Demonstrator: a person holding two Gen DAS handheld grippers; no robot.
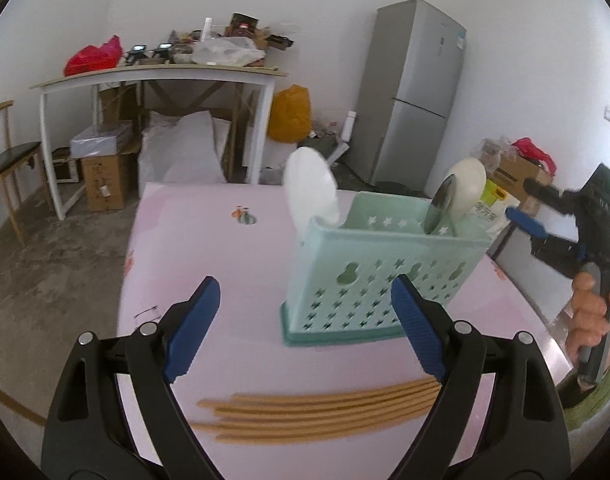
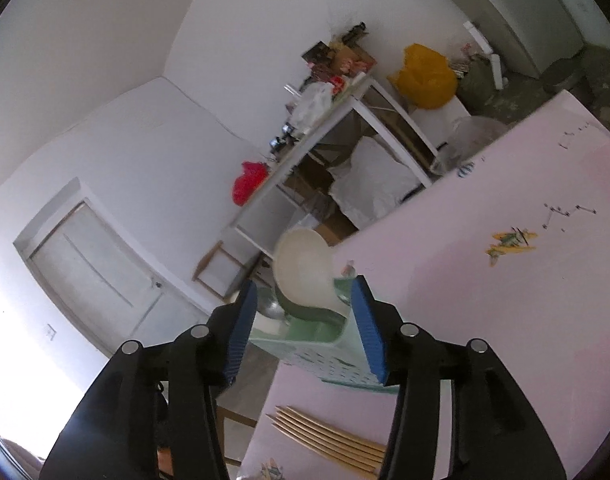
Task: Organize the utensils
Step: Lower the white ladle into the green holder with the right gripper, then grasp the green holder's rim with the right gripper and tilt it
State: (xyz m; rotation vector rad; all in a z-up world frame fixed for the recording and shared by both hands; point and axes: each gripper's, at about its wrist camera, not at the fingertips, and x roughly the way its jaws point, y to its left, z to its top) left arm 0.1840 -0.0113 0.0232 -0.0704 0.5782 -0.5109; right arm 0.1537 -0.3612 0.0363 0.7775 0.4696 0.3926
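Left wrist view: left hand-held gripper (image 1: 305, 320) gapes, empty, above chopsticks (image 1: 317, 412) on the pink table (image 1: 209, 248); right hand-held gripper (image 2: 303, 320) parted, empty, over the green caddy (image 1: 369, 272) holding spoons (image 1: 311, 188). No writing legible.

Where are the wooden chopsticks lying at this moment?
In the left wrist view the chopsticks lie flat on the pink table, in front of the green caddy, near the table's front edge.
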